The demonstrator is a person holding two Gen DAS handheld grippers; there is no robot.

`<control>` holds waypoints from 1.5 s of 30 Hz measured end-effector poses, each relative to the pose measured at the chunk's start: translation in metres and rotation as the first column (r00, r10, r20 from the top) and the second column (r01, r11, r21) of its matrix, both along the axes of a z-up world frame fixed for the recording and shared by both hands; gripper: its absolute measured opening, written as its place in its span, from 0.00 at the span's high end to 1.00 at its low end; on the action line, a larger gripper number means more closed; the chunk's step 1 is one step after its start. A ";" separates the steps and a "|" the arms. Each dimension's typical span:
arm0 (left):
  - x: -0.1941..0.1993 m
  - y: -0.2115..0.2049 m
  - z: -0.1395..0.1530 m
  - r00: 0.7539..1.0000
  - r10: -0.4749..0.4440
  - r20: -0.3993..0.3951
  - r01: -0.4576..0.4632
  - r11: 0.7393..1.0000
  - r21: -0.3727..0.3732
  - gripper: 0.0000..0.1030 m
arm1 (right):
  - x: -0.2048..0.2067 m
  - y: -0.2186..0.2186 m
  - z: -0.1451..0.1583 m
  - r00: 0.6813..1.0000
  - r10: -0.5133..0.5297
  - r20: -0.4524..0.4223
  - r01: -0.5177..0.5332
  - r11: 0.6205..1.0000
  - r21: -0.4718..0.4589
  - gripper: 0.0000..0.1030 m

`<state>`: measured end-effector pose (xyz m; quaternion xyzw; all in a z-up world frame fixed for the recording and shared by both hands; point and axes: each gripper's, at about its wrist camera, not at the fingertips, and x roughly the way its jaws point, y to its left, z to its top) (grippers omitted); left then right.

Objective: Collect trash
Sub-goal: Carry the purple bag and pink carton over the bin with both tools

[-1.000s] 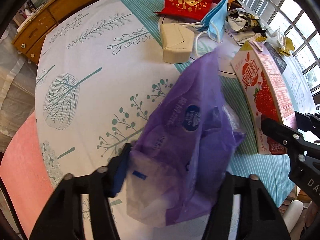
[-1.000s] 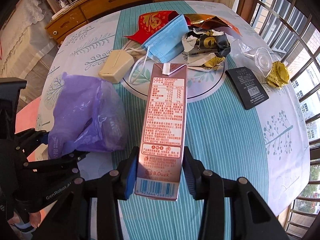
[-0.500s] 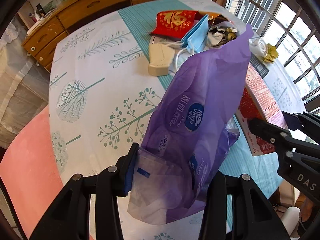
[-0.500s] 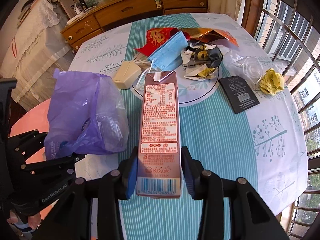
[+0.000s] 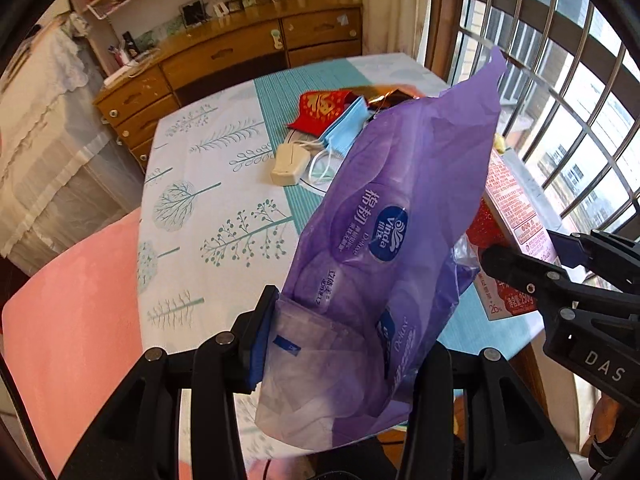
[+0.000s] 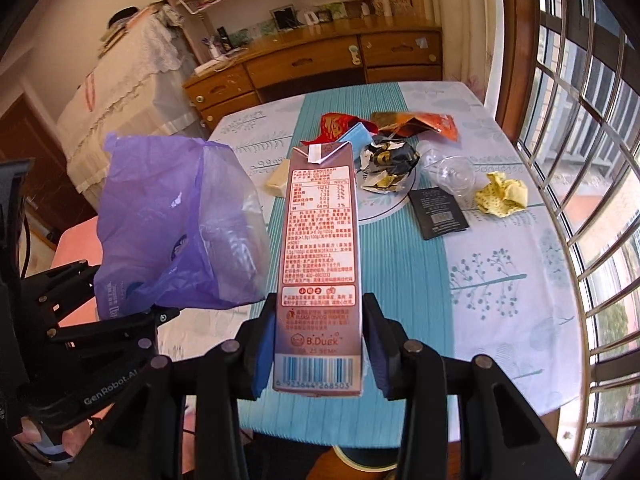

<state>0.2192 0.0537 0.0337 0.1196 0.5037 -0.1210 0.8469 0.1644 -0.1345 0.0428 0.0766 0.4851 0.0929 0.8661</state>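
My left gripper (image 5: 340, 344) is shut on a purple plastic bag (image 5: 392, 248) and holds it up above the near table edge; the bag also shows in the right wrist view (image 6: 176, 224), its mouth open toward the carton. My right gripper (image 6: 318, 344) is shut on a tall pink milk carton (image 6: 320, 248), held upright just right of the bag; the carton shows in the left wrist view (image 5: 508, 208). More trash lies on the table: a blue face mask (image 5: 344, 124), a red envelope (image 5: 320, 108), crumpled foil wrappers (image 6: 388, 160), a yellow paper wad (image 6: 504, 196).
A round table with a teal runner (image 6: 400, 264), a white plate (image 6: 388, 208), a beige box (image 5: 290, 164), a black packet (image 6: 438, 214) and a clear cup (image 6: 452, 172). A pink chair (image 5: 68, 320) is at the near left. Barred windows at right, wooden cabinets behind.
Both grippers have risen and pulled back from the table, lifting the bag and the carton; the bag now stands taller with its top raised.
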 end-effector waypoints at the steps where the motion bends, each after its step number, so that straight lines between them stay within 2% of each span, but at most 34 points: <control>1: -0.013 -0.006 0.005 1.000 0.016 0.012 -0.016 1.000 -0.004 0.59 | -0.010 -0.007 0.004 1.000 0.018 0.010 -0.018 1.000 -0.001 0.61; 5: -0.064 -0.031 0.020 0.996 0.075 0.044 -0.074 0.997 -0.022 0.59 | -0.047 -0.037 0.014 0.997 0.068 0.033 -0.067 0.998 -0.009 0.61; 11: -0.135 -0.072 0.025 0.993 0.110 0.048 -0.109 0.994 -0.013 0.59 | -0.101 -0.079 0.017 0.993 0.116 0.036 -0.116 0.993 0.006 0.61; 19: -0.210 -0.110 0.016 0.997 0.081 -0.002 -0.081 0.995 0.053 0.58 | -0.156 -0.112 -0.010 0.989 0.128 -0.070 -0.123 0.990 0.064 0.61; 26: -0.233 -0.110 -0.017 0.992 0.058 -0.108 -0.049 0.996 0.079 0.58 | -0.187 -0.117 -0.051 0.980 0.081 -0.183 -0.060 0.991 0.119 0.61; 30: -0.239 -0.106 -0.062 0.977 0.046 -0.208 -0.033 0.997 0.068 0.58 | -0.205 -0.109 -0.097 0.961 0.054 -0.273 -0.023 0.993 0.118 0.61; 33: -0.244 -0.102 -0.103 0.960 0.046 -0.277 -0.028 0.997 0.068 0.58 | -0.217 -0.101 -0.149 0.934 0.017 -0.356 0.028 0.992 0.121 0.61; 37: -0.252 -0.095 -0.174 0.930 0.059 -0.363 -0.034 0.997 0.075 0.58 | -0.229 -0.093 -0.224 0.891 -0.034 -0.452 0.102 0.987 0.127 0.61; 41: -0.253 -0.094 -0.242 0.909 0.062 -0.412 -0.027 0.995 0.091 0.58 | -0.233 -0.089 -0.297 0.841 -0.076 -0.535 0.182 0.972 0.148 0.61; 45: -0.245 -0.096 -0.305 0.901 0.072 -0.428 -0.023 0.993 0.118 0.57 | -0.227 -0.081 -0.354 0.830 -0.084 -0.552 0.174 0.978 0.113 0.61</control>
